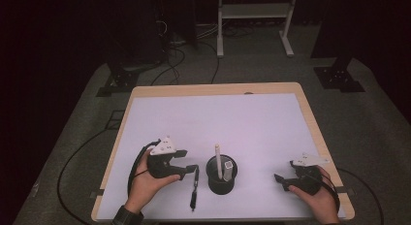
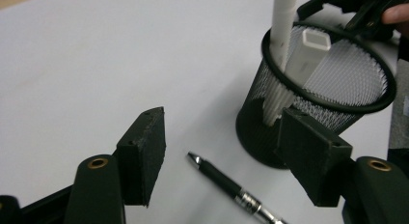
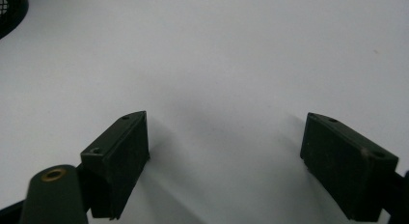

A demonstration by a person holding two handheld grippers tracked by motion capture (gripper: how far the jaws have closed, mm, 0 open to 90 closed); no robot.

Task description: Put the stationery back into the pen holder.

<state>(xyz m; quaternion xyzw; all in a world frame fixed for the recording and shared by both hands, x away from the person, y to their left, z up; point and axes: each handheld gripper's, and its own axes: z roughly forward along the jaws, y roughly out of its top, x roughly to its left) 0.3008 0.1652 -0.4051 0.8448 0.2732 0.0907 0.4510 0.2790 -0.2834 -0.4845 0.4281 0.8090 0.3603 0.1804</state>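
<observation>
Left gripper: held in the person's left hand at the near left of the table; its jaws stand apart with nothing pressed between the pads. In the left gripper view the black pen lies on the surface in the gap between the two jaws, touched by neither
Black pen: lying flat on the white table surface, just left of the mesh cup, running roughly toward the near edge. In the left gripper view its silver tip points away from the camera and a metal band shows further down the barrel
Mesh cup: black wire-mesh pen holder standing upright near the middle of the near half of the table, between the two grippers
Cup contents: a white stick-like pen stands up well above the rim, and a white block with a square end leans beside it inside the cup
Right gripper: held in the person's right hand at the near right, well apart from the cup; jaws wide apart over bare table, gripping nothing
Table: white top with a wooden border
</observation>
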